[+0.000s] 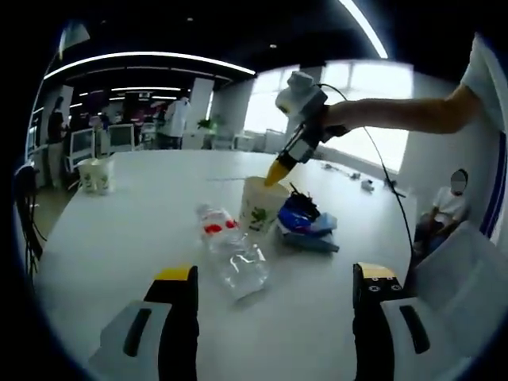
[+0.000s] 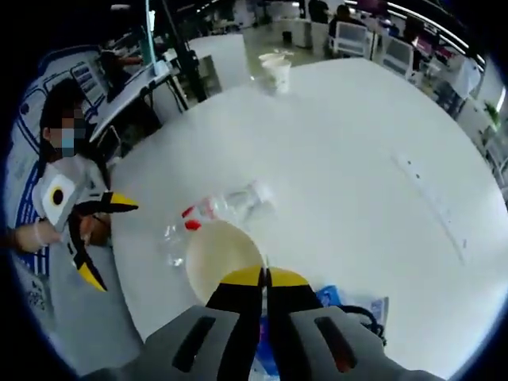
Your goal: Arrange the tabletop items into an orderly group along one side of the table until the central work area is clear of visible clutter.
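The right tongs are pinched shut on the rim of the paper cup, likely so it can be lifted to one side of the white bench. The left tongs are wide open with nothing in them, waiting low near the crushed plastic bottle lying just beside the cup. In the right gripper view the blue bag is half hidden behind the tongs, so I cannot tell what it holds.
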Demonstrator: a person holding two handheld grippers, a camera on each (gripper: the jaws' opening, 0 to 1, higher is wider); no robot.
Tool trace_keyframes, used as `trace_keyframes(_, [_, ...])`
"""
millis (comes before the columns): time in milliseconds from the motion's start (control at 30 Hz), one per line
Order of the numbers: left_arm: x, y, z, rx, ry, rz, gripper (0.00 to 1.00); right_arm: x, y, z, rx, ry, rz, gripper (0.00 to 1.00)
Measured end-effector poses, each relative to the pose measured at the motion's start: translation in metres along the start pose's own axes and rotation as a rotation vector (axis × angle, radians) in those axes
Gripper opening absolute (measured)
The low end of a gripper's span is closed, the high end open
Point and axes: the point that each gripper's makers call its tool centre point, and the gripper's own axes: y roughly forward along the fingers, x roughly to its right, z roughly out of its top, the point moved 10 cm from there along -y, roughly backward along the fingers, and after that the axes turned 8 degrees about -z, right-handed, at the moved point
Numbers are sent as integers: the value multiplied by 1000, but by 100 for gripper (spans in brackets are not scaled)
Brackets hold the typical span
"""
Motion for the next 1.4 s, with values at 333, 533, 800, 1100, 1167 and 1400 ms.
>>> trace_keyframes(333, [0, 1, 1, 7, -5, 1, 76, 7, 7, 7, -34, 51, 5, 0])
trace_keyframes(533, [1, 1, 1, 10, -9, 0, 76, 7, 10, 5, -47, 49, 4, 0])
trace_keyframes(800, [0, -1, 0, 12, -17, 4, 76, 10, 15, 3, -73, 66, 10, 0])
trace_keyframes(1100, [1, 0, 0, 13, -17, -2, 76, 13, 16, 2, -83, 88, 3, 0])
trace_keyframes(1167, [1, 0, -1, 13, -18, -3, 76, 13, 16, 2, -88, 93, 1, 0])
trace_keyframes(1400, [1, 1, -1, 8, -22, -6, 77, 13, 15, 2, -82, 82, -2, 0])
